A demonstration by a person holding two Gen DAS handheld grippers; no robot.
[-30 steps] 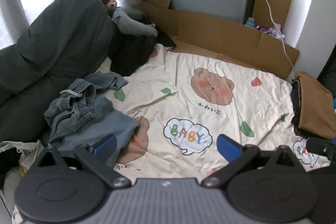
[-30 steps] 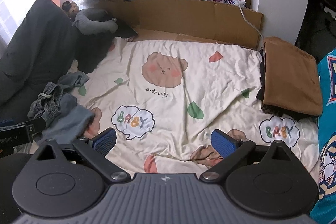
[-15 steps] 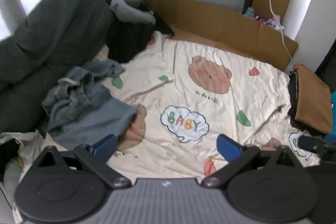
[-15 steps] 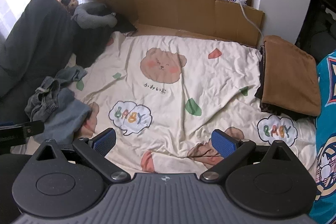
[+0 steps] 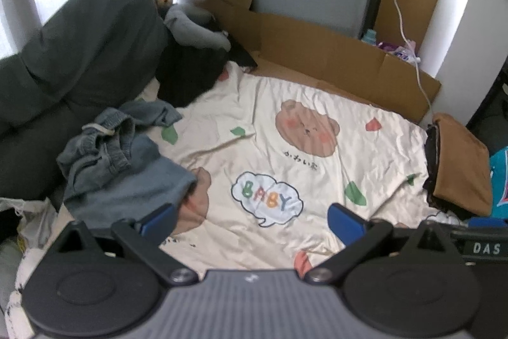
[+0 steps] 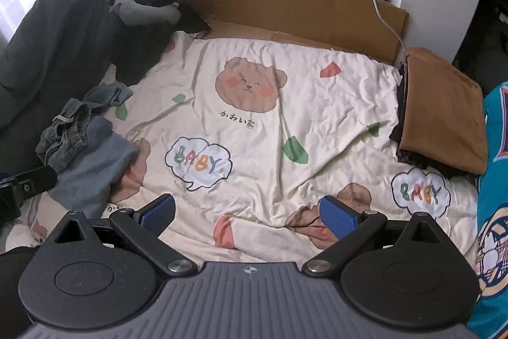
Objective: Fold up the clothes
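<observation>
Both grippers, left gripper [image 5: 250,220] and right gripper [image 6: 247,212], fingers spread wide and empty, drifting slightly nearer the crumpled denim shorts [image 5: 120,167] at the bear-print sheet's [image 6: 254,116] left edge; likely next pick.

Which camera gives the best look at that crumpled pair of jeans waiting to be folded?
The left wrist view: the jeans lie close and large just ahead of the open left tool, waistband and drawstring clear. The right wrist view shows the same jeans smaller, near its left edge, still wholly visible.
</observation>
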